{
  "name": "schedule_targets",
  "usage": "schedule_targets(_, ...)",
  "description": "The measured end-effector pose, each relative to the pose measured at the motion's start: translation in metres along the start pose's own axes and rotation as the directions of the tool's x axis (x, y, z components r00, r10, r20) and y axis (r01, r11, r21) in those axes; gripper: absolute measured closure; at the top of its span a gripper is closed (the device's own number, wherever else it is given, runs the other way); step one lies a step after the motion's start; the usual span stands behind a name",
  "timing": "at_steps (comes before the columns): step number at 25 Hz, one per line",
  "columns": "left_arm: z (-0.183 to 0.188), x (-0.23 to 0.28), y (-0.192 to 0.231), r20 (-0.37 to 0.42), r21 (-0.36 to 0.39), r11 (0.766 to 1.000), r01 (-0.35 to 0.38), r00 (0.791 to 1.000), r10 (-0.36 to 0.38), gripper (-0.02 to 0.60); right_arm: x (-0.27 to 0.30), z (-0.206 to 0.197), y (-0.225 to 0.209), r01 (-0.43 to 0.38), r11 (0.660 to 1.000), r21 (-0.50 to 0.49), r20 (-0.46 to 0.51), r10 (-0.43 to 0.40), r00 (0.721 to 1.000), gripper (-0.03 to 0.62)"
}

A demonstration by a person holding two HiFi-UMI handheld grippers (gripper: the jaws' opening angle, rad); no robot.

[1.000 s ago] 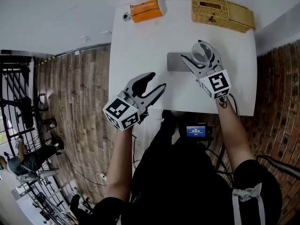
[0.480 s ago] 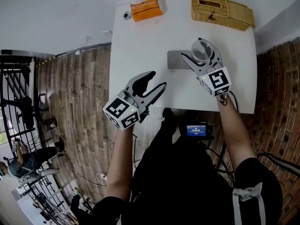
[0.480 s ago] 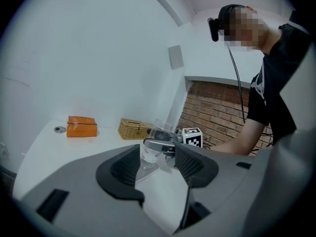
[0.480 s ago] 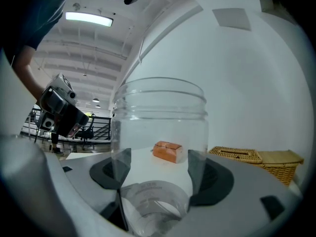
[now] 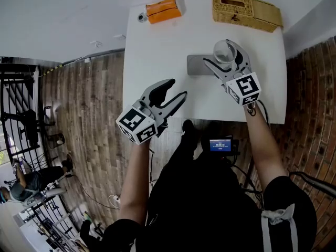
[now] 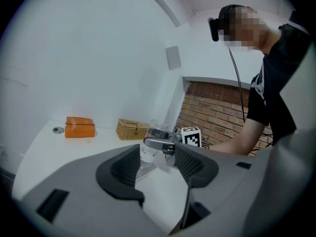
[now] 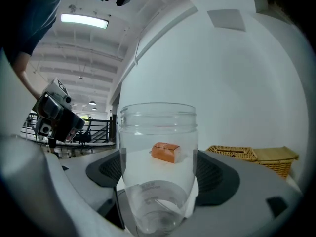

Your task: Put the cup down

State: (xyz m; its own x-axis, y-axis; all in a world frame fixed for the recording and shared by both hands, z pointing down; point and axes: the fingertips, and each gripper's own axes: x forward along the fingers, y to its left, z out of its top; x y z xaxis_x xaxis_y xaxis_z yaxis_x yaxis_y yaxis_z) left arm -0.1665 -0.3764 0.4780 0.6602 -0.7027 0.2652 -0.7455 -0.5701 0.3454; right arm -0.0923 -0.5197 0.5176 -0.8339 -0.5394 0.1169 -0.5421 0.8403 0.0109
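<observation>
Since a second ago, the right gripper [image 5: 223, 54] has shifted slightly toward the far edge of the white rectangular table [image 5: 157, 56], carrying the clear, wide-mouthed plastic cup [image 7: 158, 167] with it. Its jaws are now opening. The cup stands upright between them, and the ribbed black pads [image 7: 219, 174] lie beside its wall on either side rather than pressing it. In the head view the cup sits at the right end of a flat grey rectangular mat [image 5: 196, 67], toward the right of the table's middle; the left gripper view shows its base on that mat.

The left gripper [image 5: 176, 90] hovers over the near left part of the table, at its near edge, well apart from the cup. Its jaws stand apart with nothing between them.

An orange box [image 5: 164, 10] lies near the far left corner. A woven wicker basket [image 5: 247, 9] sits at the far right corner, beyond the cup.
</observation>
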Motion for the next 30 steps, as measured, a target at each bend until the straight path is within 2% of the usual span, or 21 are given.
schedule_targets(9, -0.004, -0.004, -0.003, -0.001, 0.007, 1.000, 0.009, 1.000, -0.009, 0.353, -0.034, -0.013, -0.010, 0.068, 0.997, 0.021, -0.044, -0.067, 0.997, 0.174)
schedule_targets(16, -0.009, -0.003, -0.011, -0.010, 0.023, 0.999, 0.035, 0.999, -0.035, 0.353, -0.069, -0.008, -0.014, 0.120, 0.992, 0.038, -0.036, -0.119, 0.992, 0.175)
schedule_targets(21, -0.011, -0.007, -0.017, -0.006, 0.032, 0.998, 0.054, 0.999, -0.054, 0.353, -0.093, 0.003, -0.006, 0.156, 0.981, 0.116, -0.024, -0.154, 0.988, 0.175)
schedule_targets(25, -0.010, -0.005, -0.021, -0.001, 0.044, 0.996, 0.077, 0.997, -0.077, 0.353, -0.107, 0.010, 0.003, 0.157, 0.976, 0.152, -0.039, -0.152, 0.988, 0.177)
schedule_targets(30, -0.007, -0.002, -0.028, 0.007, 0.062, 0.992, 0.109, 0.994, -0.110, 0.356, -0.116, 0.020, 0.024, 0.107, 0.974, 0.199, -0.093, -0.090, 0.992, 0.189)
